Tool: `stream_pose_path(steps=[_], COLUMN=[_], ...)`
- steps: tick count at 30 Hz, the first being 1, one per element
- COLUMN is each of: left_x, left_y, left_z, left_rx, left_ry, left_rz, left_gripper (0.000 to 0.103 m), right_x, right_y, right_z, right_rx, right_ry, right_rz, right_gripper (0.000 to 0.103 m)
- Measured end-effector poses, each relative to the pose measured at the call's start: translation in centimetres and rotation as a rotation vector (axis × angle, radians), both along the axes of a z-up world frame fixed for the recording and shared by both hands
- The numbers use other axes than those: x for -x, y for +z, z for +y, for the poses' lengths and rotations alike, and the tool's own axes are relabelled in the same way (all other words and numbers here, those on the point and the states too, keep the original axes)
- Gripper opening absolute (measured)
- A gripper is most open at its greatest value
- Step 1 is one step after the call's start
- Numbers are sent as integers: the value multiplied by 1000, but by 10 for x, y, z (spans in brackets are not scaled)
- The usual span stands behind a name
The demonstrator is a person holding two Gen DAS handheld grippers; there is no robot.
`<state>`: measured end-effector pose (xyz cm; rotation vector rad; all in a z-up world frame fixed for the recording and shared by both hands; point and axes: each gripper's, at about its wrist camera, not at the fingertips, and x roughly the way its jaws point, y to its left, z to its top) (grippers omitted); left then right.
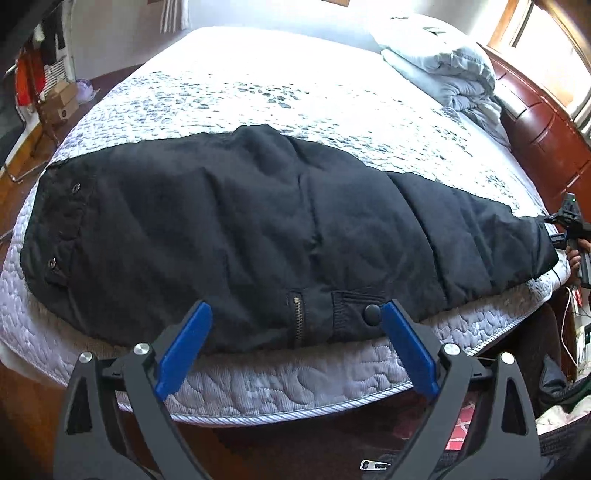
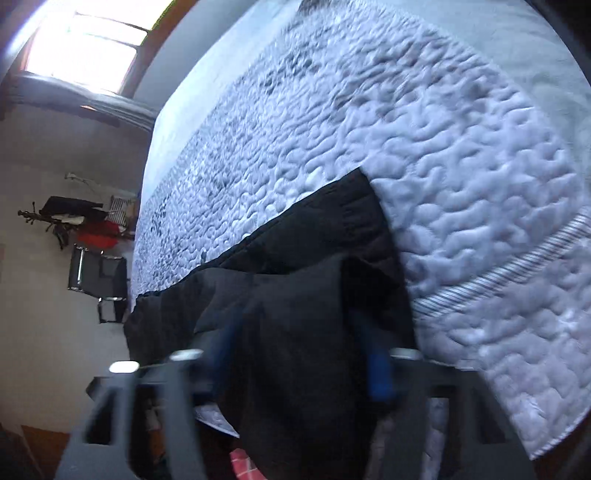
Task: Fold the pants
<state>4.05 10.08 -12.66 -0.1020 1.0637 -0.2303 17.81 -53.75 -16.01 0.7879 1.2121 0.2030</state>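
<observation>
Left tongs [image 1: 297, 314] agape, right tongs [image 2: 301, 332] blurred, black pants [image 1: 258, 229] spread flat across bed [image 1: 258, 88]

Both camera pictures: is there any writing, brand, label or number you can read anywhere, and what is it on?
None can be read.
Cardboard boxes on the floor: a round mark, too small to read.
Pillow at the head of the bed: dark marks, too blurred to read.
Black pants: a zipper and a snap button, no lettering visible.
Right wrist view: blurred, no text.
</observation>
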Motion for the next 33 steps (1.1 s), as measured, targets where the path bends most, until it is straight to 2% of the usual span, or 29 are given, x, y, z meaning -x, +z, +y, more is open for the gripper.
stream_pose_path(steps=[2,4,6,9,10,11,13,14,15,16,19,24,27,33], left_x=[0,-2,-5,-10,-11,-12,-13,-14,-14,-15,-14,-6,2,33], left_y=[-3,-8,-11,-12,-12,-12,-12,-12,-13,-13,-13,-14,-15,-24], left_z=[1,0,-3,-10,-14,-17,-24,-28,-32,-35,-39,-22,11,115], left_rx=[8,16,16,25,33,38,44,41,35,28,13,17,0,39], left_ry=[14,17,14,5,0,-5,-21,-30,-44,-53,-69,-17,109,500], left_rz=[14,32,41,40,36,32,29,31,35,39,44,55,42,52], left_gripper=[94,94,94,94,94,94,94,94,94,94,94,95,95,95], right_x=[-7,-8,-7,5,14,21,28,29,30,31,46,87,106,125], right_y=[8,28,58,110,129,139,140,133,116,101,66,28,11,-10], right_z=[7,15,20,32,37,38,39,38,35,31,20,-9,-14,-12], right_rx=[39,51,49,73,66,69,131,182,268,318,349,248,223,141], right_ry=[32,59,69,119,143,148,143,140,135,126,118,-10,-59,-139], right_rz=[-39,-108,-195,-378,-466,-504,-475,-437,-346,-268,-153,-109,-116,-117], right_gripper=[39,16,8,4,4,4,7,15,52,75,71,71,71,71])
